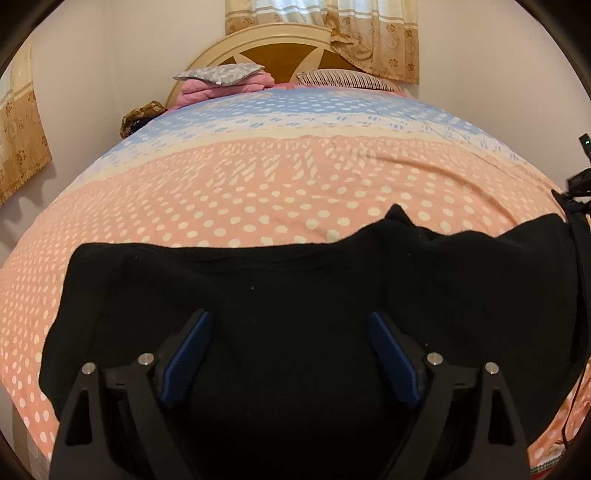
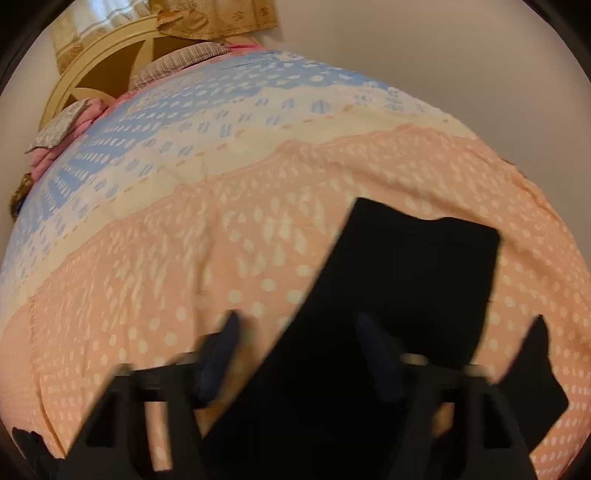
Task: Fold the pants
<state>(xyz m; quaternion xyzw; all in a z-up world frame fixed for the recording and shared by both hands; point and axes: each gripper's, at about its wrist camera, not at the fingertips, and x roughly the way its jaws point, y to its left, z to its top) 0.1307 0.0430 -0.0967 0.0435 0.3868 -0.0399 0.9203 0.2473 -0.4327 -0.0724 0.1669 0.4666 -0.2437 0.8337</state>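
Black pants [image 1: 295, 273] lie spread across the near part of a bed under a pink and blue dotted sheet [image 1: 258, 177]. My left gripper [image 1: 289, 315] hovers over the middle of the pants, open, with its blue pads [image 1: 188, 354] wide apart and nothing gripped. In the blurred right wrist view a narrower, folded-looking stretch of the pants [image 2: 417, 266] runs up and to the right across the sheet [image 2: 184, 240]. My right gripper [image 2: 298, 316] is over its left edge, fingers apart, with no cloth pinched between them.
At the bed's far end, below a cream and brown headboard [image 1: 273, 48], lie a pink folded blanket [image 1: 218, 88] with a grey pillow on it and a striped pillow [image 1: 343, 79]. Curtains [image 1: 373, 33] hang behind. Black gear with cables [image 1: 576, 184] stands at the right edge.
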